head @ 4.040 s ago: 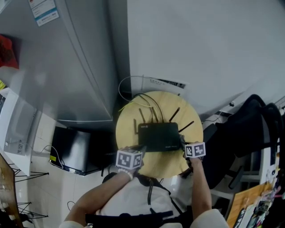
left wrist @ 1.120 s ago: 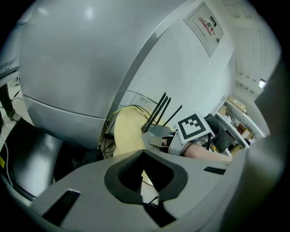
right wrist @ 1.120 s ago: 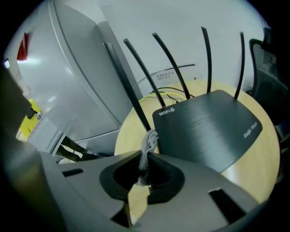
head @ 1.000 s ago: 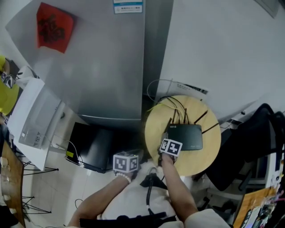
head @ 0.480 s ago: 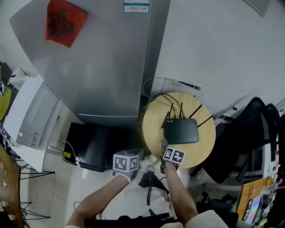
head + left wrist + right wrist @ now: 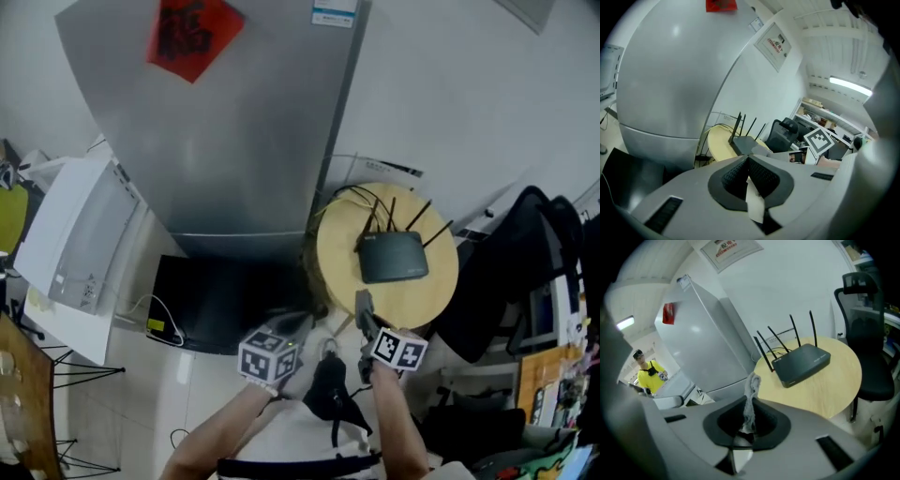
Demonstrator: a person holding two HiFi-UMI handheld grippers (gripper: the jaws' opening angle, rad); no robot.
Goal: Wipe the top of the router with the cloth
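Head view: a flat black router with four thin antennas [image 6: 394, 255] sits upright near the middle of a round pale-wood worktop [image 6: 433, 289], with its cables trailing off the far edge towards a tall grey refrigerator [image 6: 234, 122]. The right hand-held gripper [image 6: 364, 317] is held at the near rim of the worktop, short of the router and not touching it. The left hand-held gripper [image 6: 298, 325] hangs further to the left, off the worktop and above the floor. In the right gripper view, the right hand-held gripper [image 6: 749, 414] has its jaws pressed together on a small, crumpled pale-grey cloth [image 6: 752, 386]. A twisted end of the cloth sticks up past the jaw tips, and the router [image 6: 802, 363] lies ahead of it across a stretch of bare wood. In the left gripper view, the left hand-held gripper [image 6: 747, 172] has its ribbed pads closed against each other with nothing between them. On progress, the cloth is secured in the grip, but no part of it meets the router's top surface. These pictures do not show whether that surface has been wiped. The lid looks evenly matte, so the wiping stroke across it is judged to be the part left to do.
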